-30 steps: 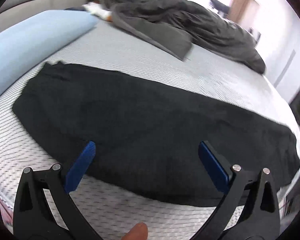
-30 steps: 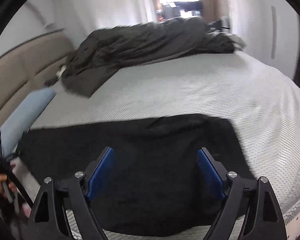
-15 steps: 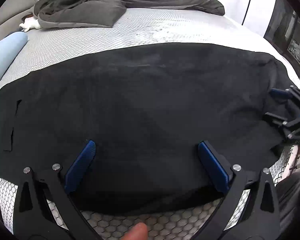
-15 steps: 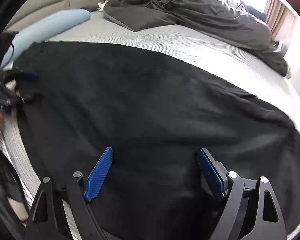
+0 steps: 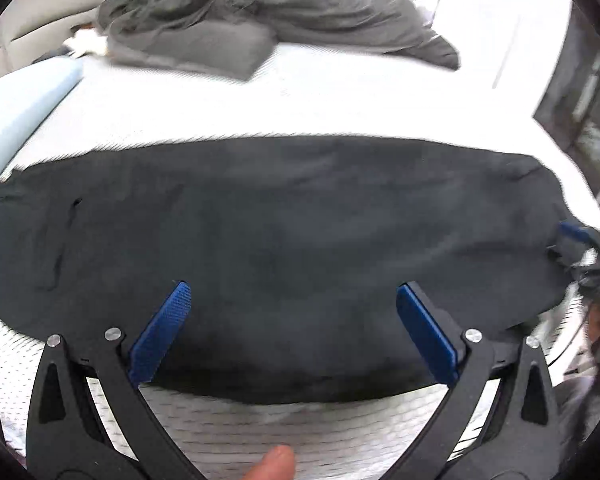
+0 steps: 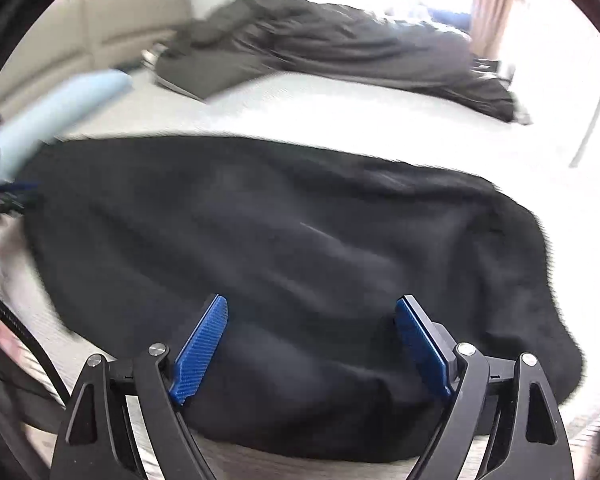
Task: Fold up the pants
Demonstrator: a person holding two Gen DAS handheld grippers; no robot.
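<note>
Black pants (image 5: 280,240) lie flat across the near part of a bed, long side running left to right; they also fill the right wrist view (image 6: 300,240). My left gripper (image 5: 292,292) is open and empty, hovering over the pants' near edge. My right gripper (image 6: 312,304) is open and empty, hovering over the near edge toward the right end. The right gripper's blue tips show at the far right of the left wrist view (image 5: 576,232). The left gripper shows blurred at the left edge of the right wrist view (image 6: 8,196).
The bed has a white textured mattress cover (image 5: 300,104). A dark grey duvet (image 5: 260,12) is heaped at the far side. A light blue pillow (image 5: 24,96) lies at the left. A beige headboard (image 6: 108,20) stands behind. My thumb (image 5: 272,464) shows at the bottom.
Both grippers have pulled back and up a little from the pants, which look smaller now. Both stay open. The pants lie as before.
</note>
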